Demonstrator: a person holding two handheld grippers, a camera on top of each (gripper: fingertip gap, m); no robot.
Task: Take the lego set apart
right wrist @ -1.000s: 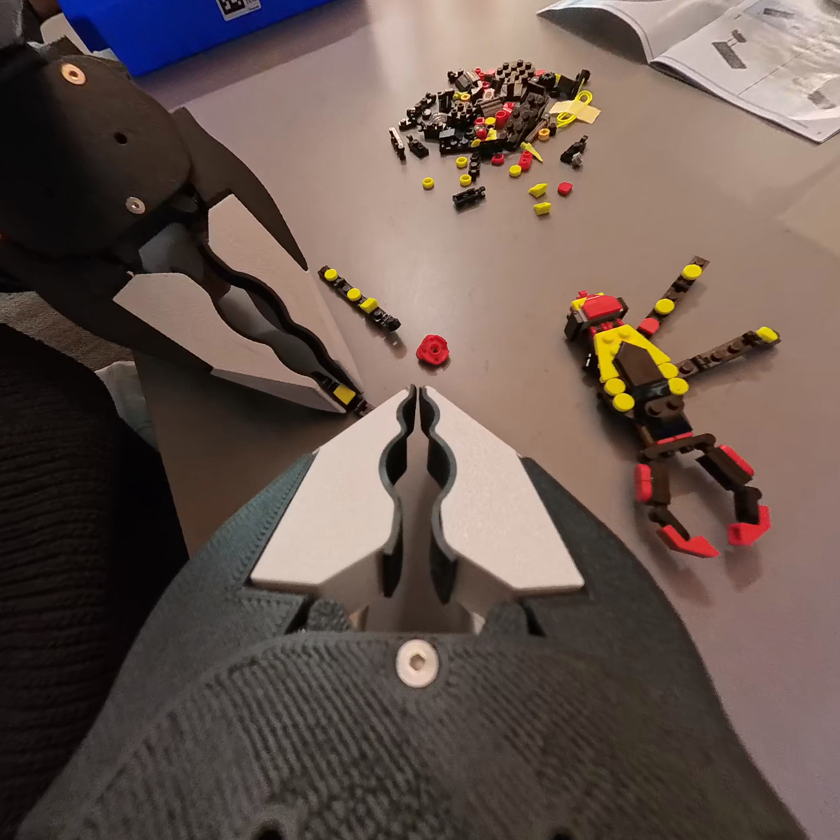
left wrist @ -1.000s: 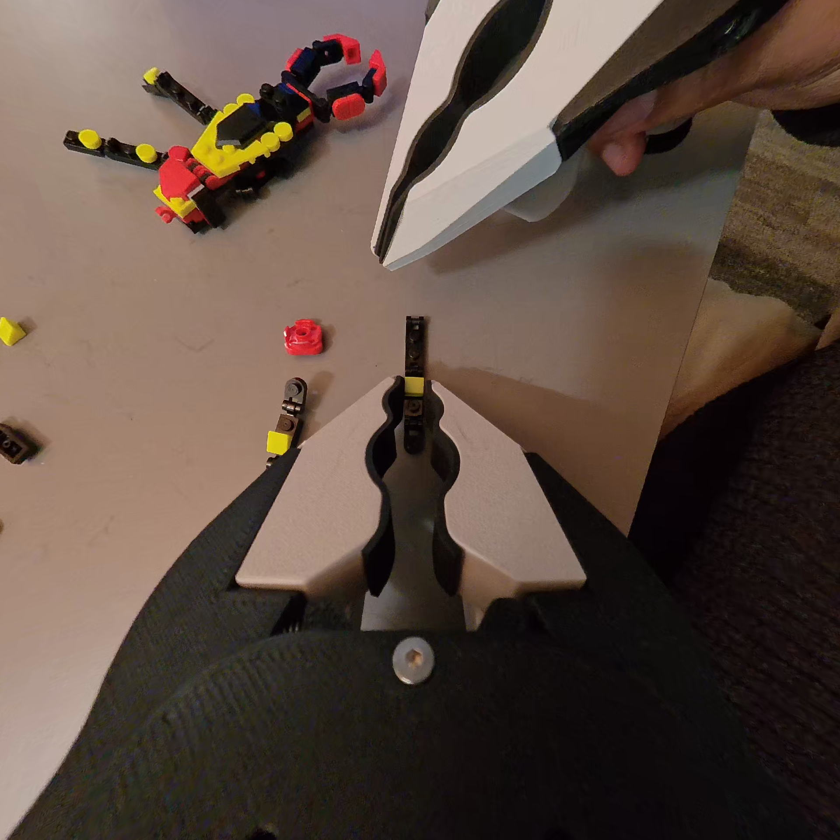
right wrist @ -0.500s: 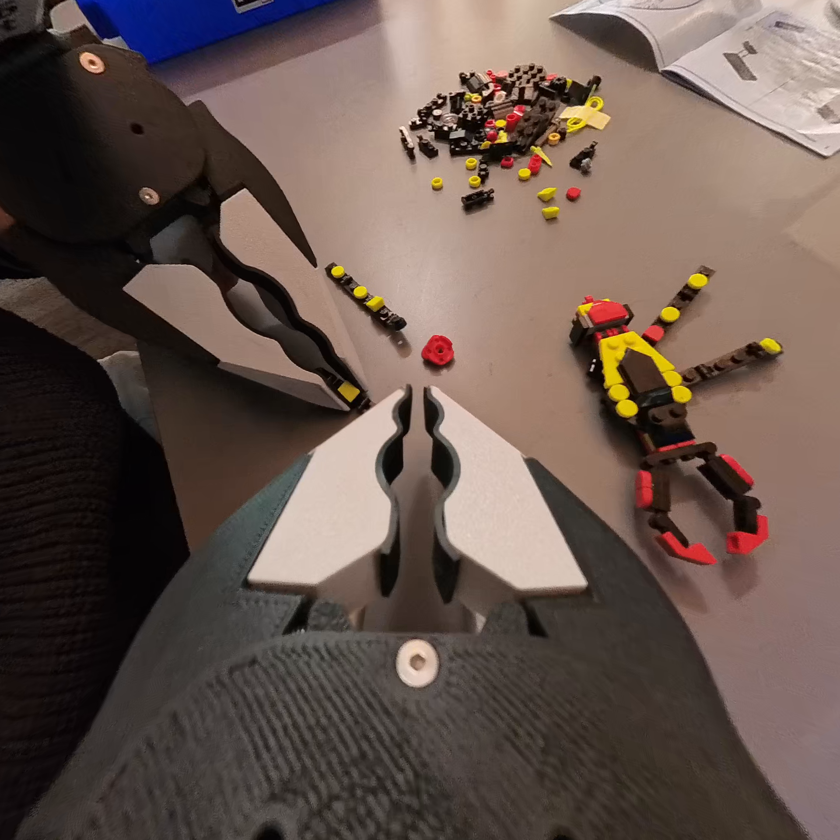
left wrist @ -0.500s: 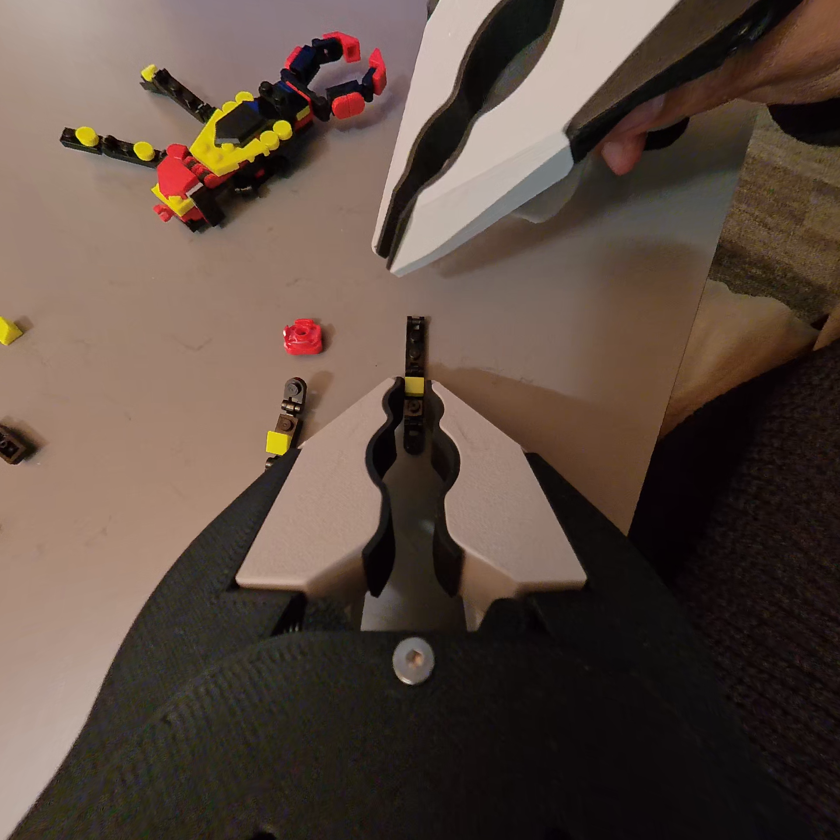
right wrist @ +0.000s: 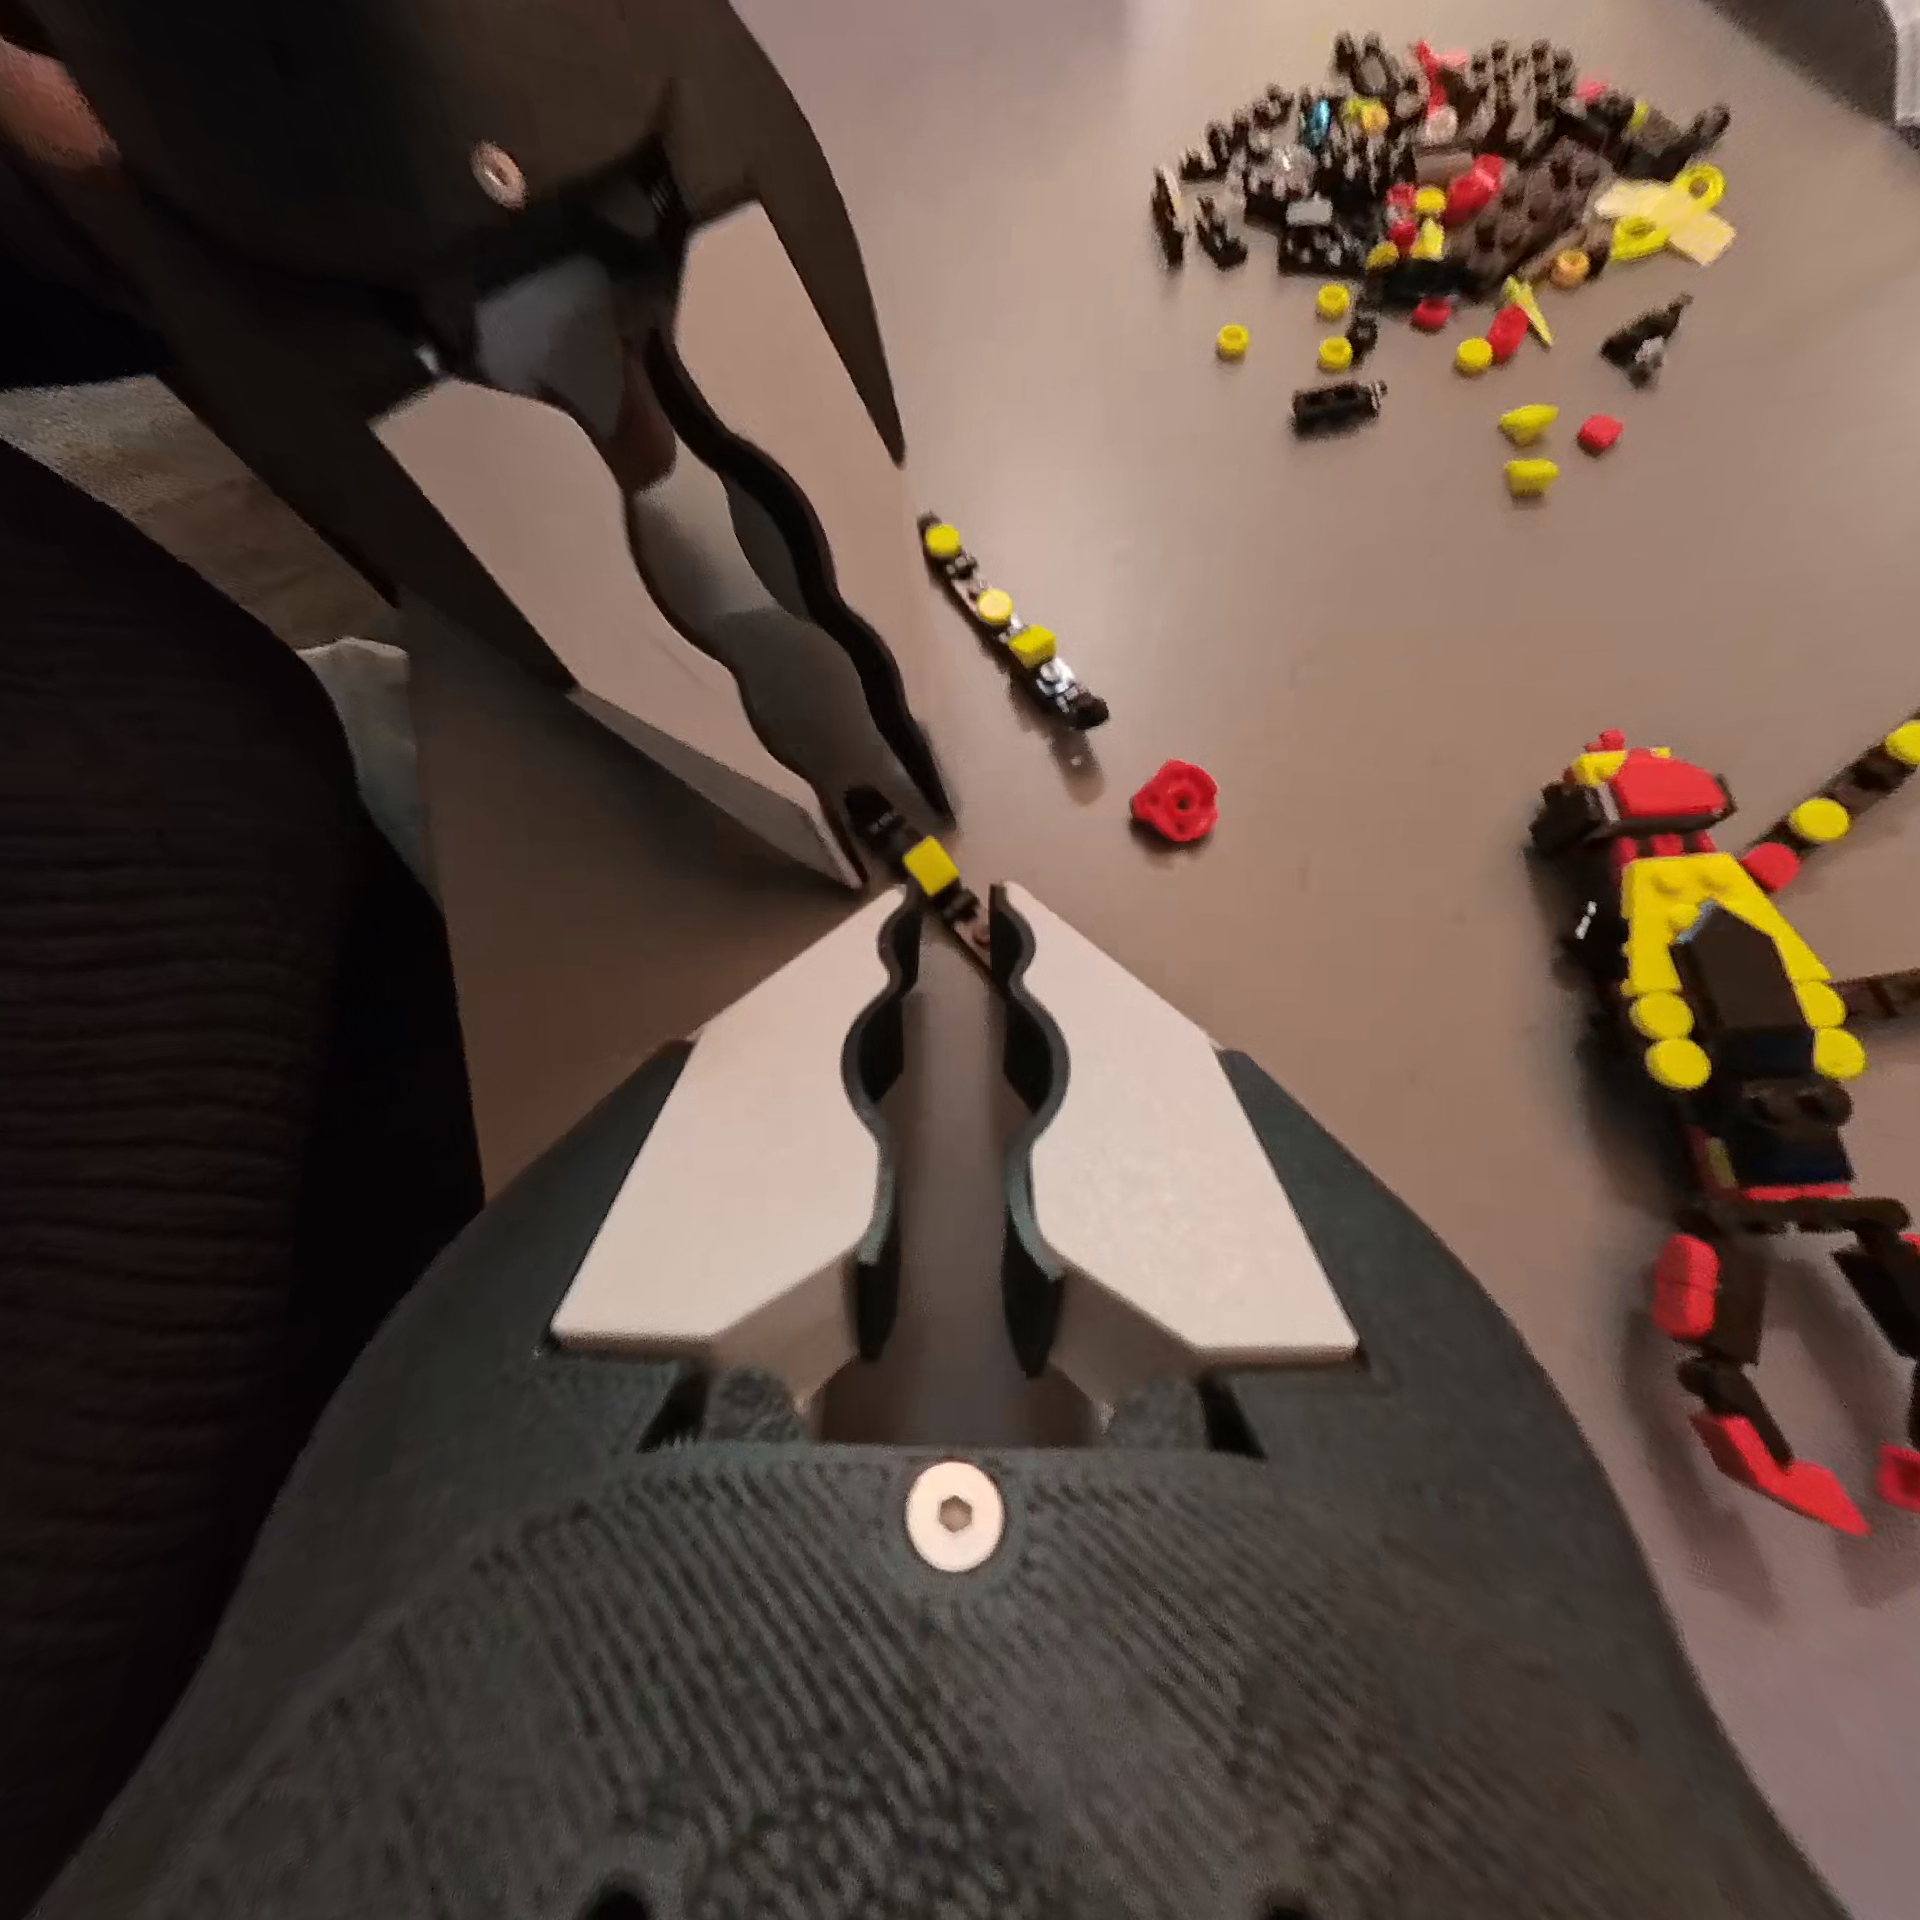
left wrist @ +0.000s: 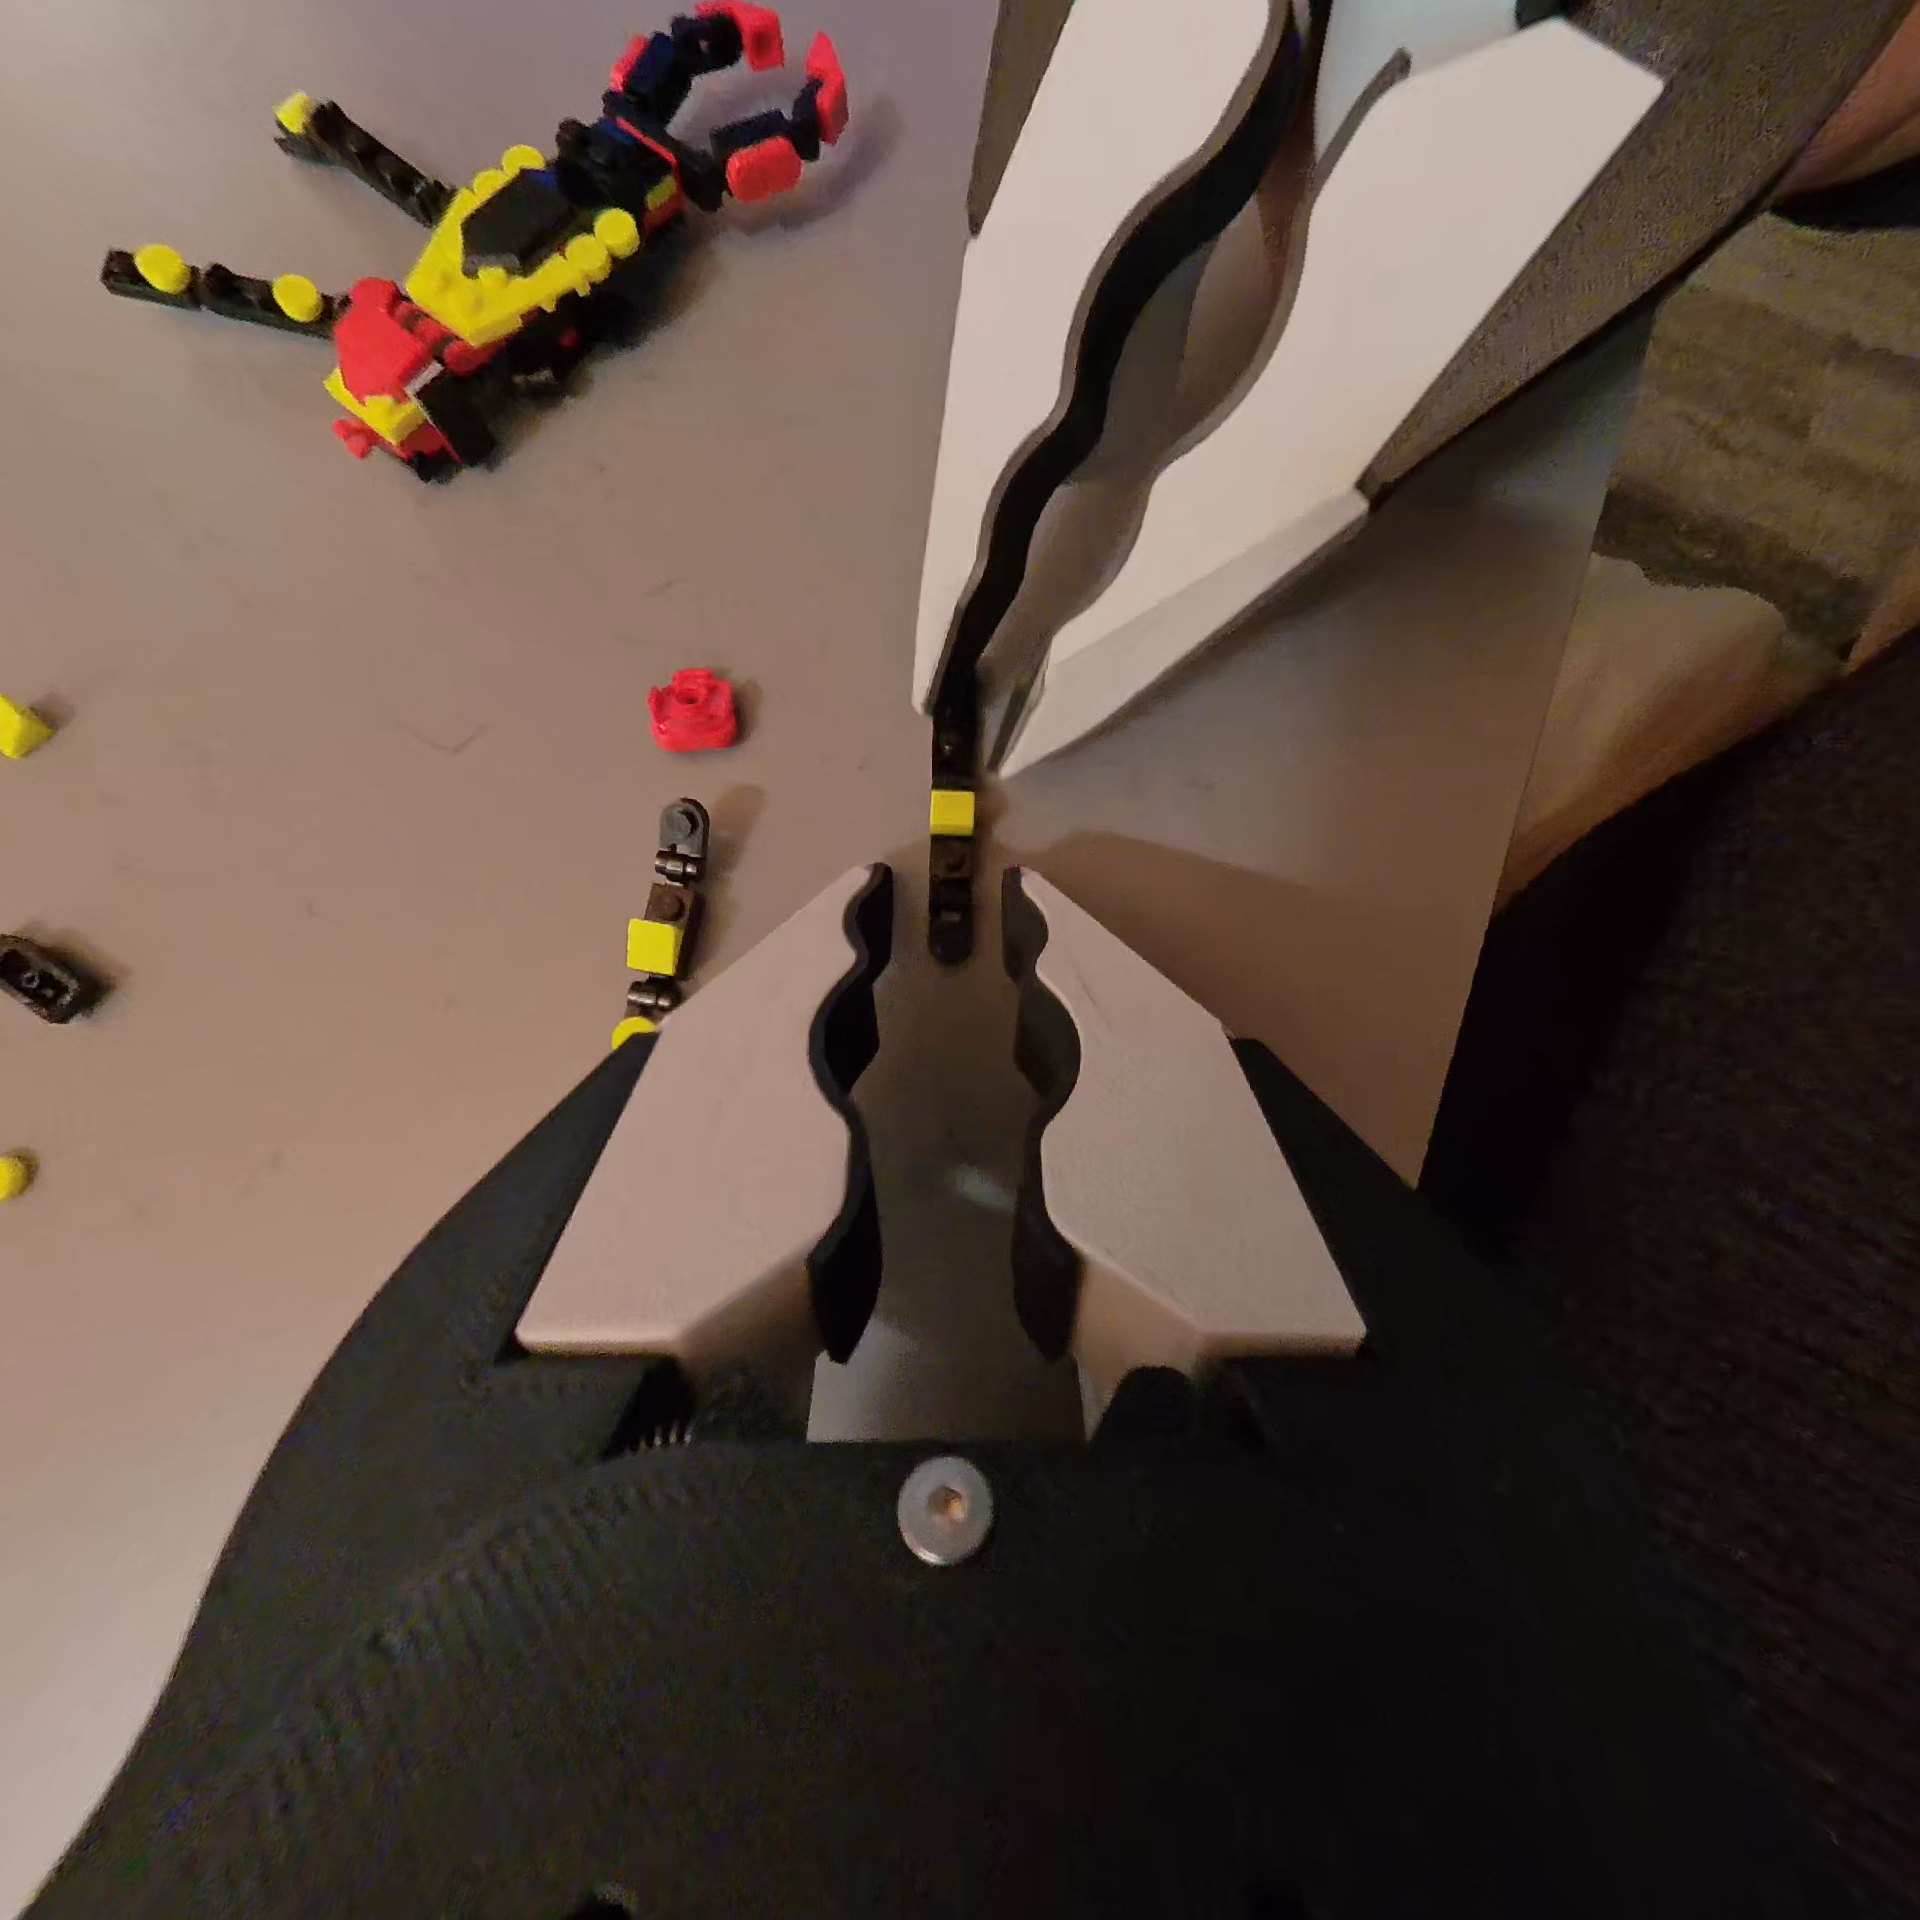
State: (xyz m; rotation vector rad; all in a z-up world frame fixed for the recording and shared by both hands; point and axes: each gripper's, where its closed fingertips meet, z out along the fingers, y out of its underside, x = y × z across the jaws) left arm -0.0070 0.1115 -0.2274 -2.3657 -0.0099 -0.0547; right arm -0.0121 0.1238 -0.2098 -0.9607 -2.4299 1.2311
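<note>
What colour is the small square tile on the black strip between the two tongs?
Yellow. The tile shows best in the left wrist view, midway along the black strip.

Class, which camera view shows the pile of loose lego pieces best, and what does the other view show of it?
The right wrist view: the pile of loose lego pieces lies whole at the top right on the table, though blurred. The left wrist view does not show the pile, only a few stray bits near its left edge.
</note>
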